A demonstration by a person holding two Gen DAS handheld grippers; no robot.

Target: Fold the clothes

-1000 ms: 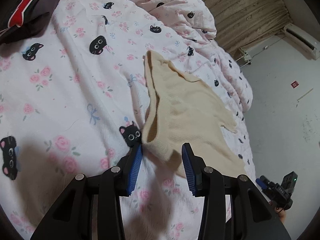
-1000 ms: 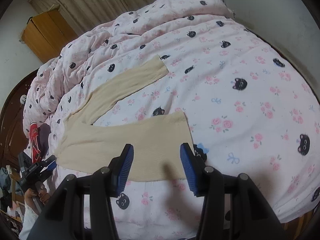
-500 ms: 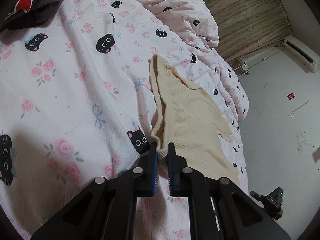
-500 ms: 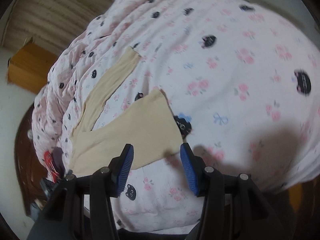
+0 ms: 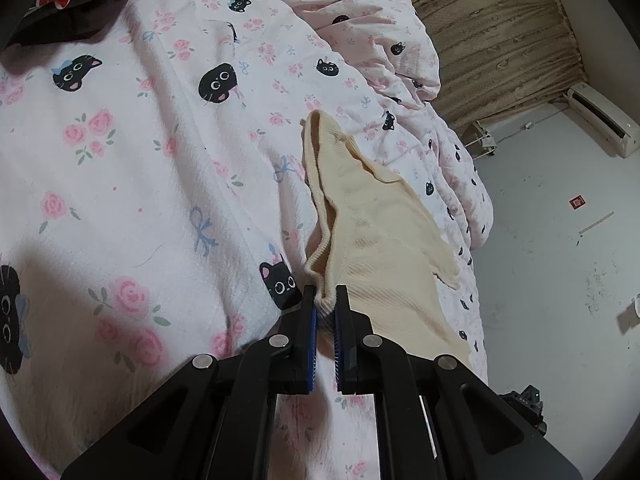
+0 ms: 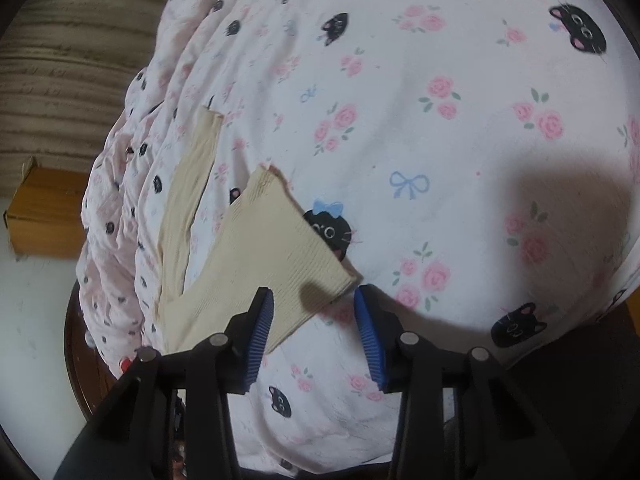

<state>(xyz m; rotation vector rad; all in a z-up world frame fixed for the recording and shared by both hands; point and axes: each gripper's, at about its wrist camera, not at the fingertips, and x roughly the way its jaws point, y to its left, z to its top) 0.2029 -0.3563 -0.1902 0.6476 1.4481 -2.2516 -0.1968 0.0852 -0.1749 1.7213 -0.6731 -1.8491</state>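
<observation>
Step in hand: corner pickup. Left gripper (image 5: 326, 300) pinches the collar of the cream ribbed top (image 5: 380, 248) lying on the quilt (image 5: 140, 168). Right gripper (image 6: 314, 308), spread, straddles the hem corner (image 6: 340, 276); closing appears next.

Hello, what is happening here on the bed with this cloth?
A person is folding a cream knit top laid out on a bedspread printed with cats and roses. The left gripper is shut on the ribbed edge of the top near its neckline. The right gripper is open and hovers over the hem corner at the other end, not yet gripping it. One sleeve lies stretched out flat.
</observation>
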